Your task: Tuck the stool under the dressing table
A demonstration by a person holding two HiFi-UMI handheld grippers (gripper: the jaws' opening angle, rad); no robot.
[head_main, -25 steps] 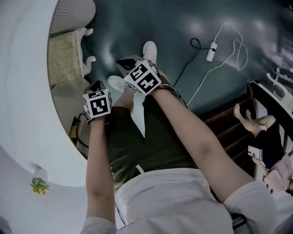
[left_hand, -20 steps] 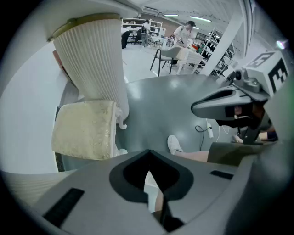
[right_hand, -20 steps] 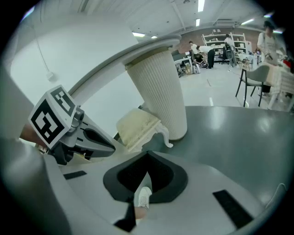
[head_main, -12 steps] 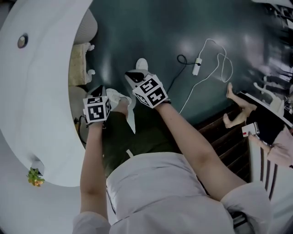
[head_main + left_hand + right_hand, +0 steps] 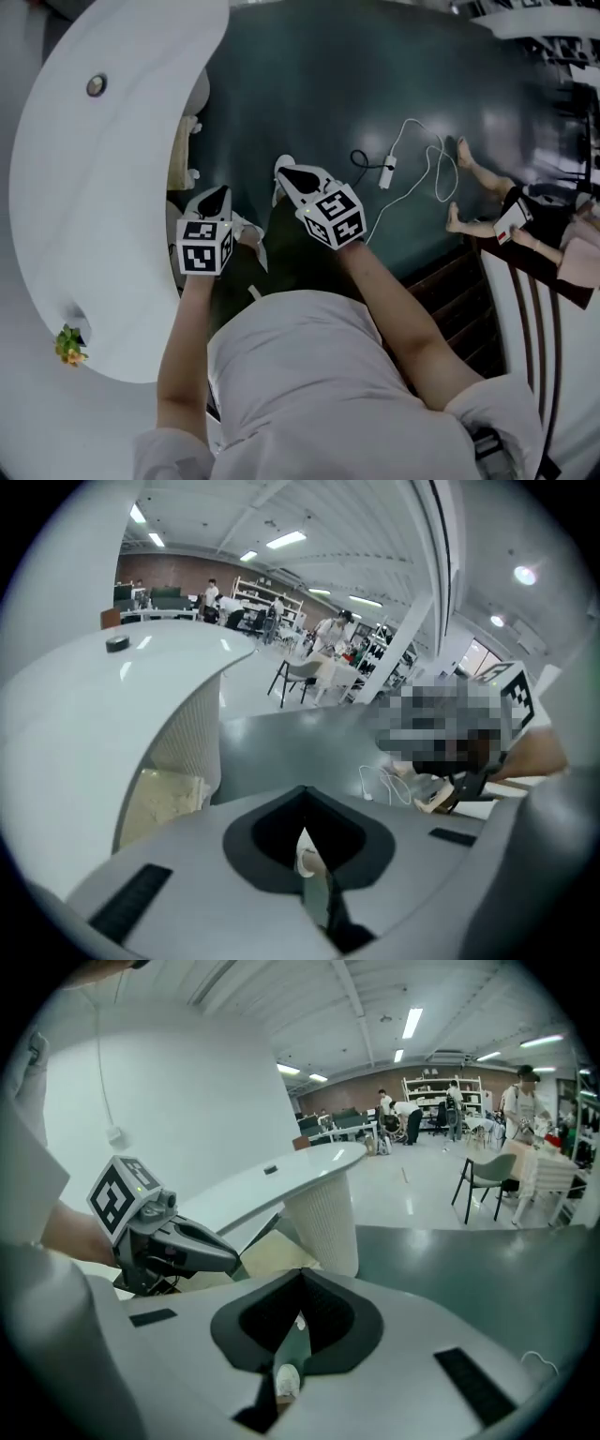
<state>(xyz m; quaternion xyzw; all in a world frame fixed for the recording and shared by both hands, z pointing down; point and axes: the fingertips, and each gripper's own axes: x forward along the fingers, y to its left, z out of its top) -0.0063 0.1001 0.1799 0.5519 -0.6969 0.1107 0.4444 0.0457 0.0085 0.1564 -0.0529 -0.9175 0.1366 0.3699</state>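
The white curved dressing table (image 5: 84, 216) fills the left of the head view. The stool's cream cushion (image 5: 184, 141) shows under its edge, beside the ribbed white pedestal (image 5: 187, 733). The cushion (image 5: 161, 801) also lies low in the left gripper view. My left gripper (image 5: 212, 199) hangs in the air by the table's rim, jaws shut and empty. My right gripper (image 5: 292, 175) is a little to its right over the dark floor, also shut on nothing. Neither touches the stool. In the right gripper view the left gripper (image 5: 220, 1260) shows in front of the table (image 5: 272, 1180).
A white cable with a plug block (image 5: 386, 172) lies on the dark green floor (image 5: 309, 84). A seated person's bare feet (image 5: 462, 183) are at the right, by dark wooden slats (image 5: 450, 291). A small flower ornament (image 5: 67, 347) and a round knob (image 5: 95, 86) sit on the table.
Both grippers have risen well above the floor together. The head view has pulled up and back, so more of the table top shows. Both stayed shut.
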